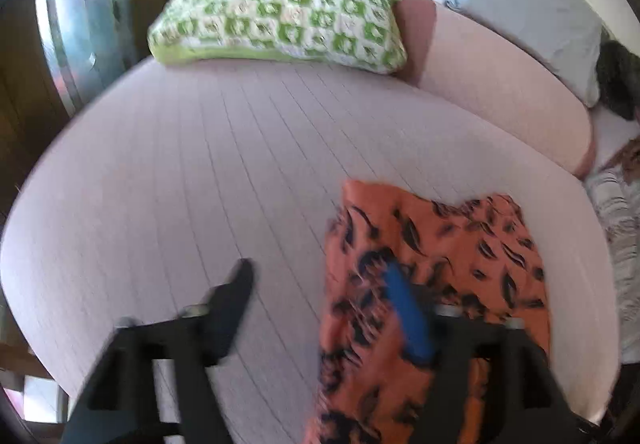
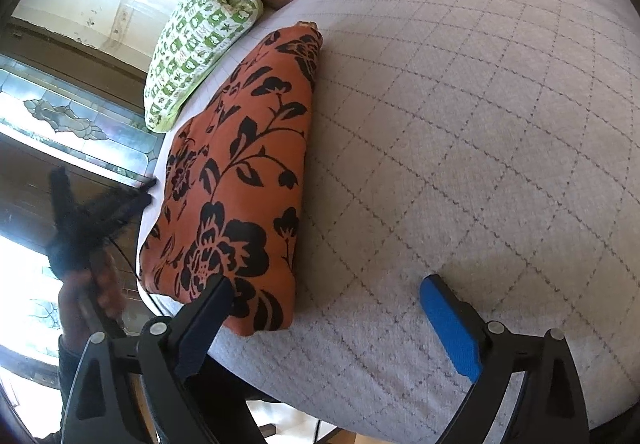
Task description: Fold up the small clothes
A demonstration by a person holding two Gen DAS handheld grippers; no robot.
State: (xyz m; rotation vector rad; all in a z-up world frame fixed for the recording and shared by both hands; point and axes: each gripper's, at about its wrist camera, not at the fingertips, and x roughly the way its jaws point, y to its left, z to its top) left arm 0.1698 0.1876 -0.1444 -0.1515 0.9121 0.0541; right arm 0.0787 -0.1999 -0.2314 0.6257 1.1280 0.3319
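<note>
Motion blur smears the orange garment [image 1: 432, 244] beneath the left gripper [image 1: 324, 284].

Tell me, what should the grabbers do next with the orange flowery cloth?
Probably lift both away. The orange cloth already lies folded on the bed cover, and the left gripper and right gripper stand open, gripping nothing.

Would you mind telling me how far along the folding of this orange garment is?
Done: the orange floral garment lies folded into a compact stack on the checked bedcover. In hand: nothing; the right tool and left tool are both open. Left: no other unfolded clothes are visible.
</note>
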